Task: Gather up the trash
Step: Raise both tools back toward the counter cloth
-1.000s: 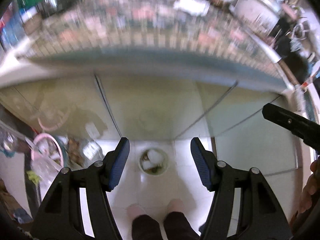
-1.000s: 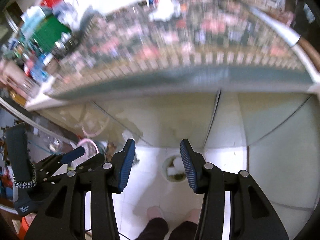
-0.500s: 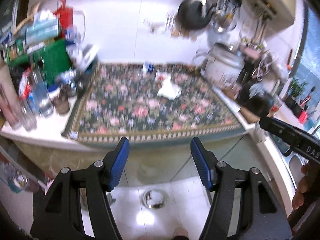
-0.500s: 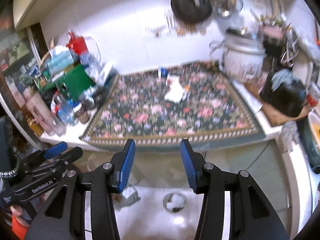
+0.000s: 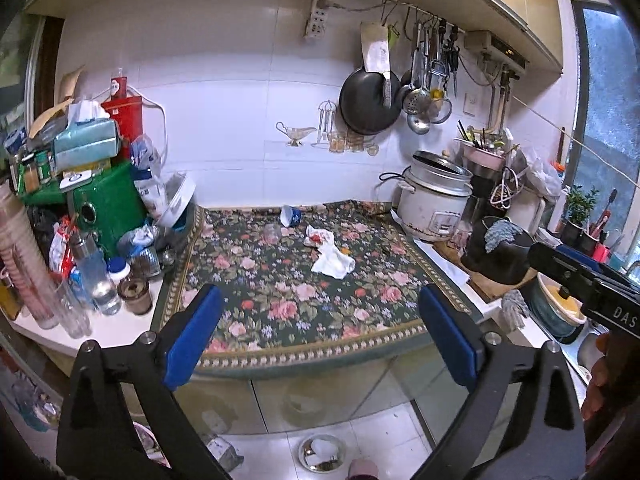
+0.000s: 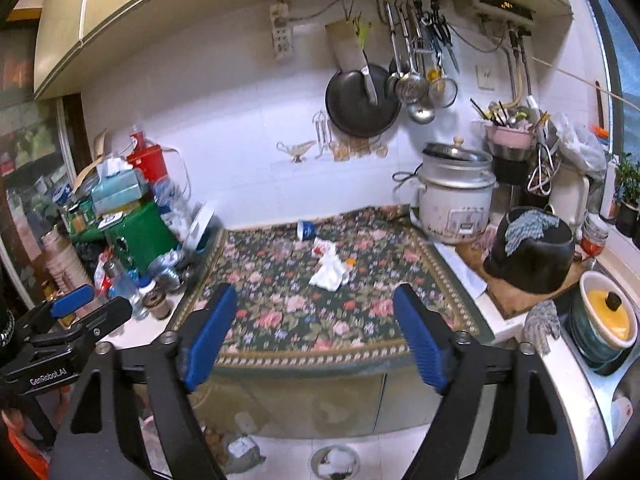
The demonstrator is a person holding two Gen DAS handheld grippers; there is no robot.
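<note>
Floral countertop mat [image 5: 280, 300] is carrying crumpled white tissue [image 5: 333, 261] at twelve o'clock, a tipped cup [image 5: 289, 214] beyond. Left gripper [image 5: 320, 336] and right gripper [image 6: 316, 336] are opening, empty, probably readying to grab.

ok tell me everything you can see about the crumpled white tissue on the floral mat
The crumpled white paper tissue lies loose near the middle of the dark floral mat, apparently two wads side by side: a larger white one nearer the camera, a smaller one behind with red marks. A small orange scrap sits beside it. Nothing grips it; an overturned blue-and-white cup lies further back.
</note>
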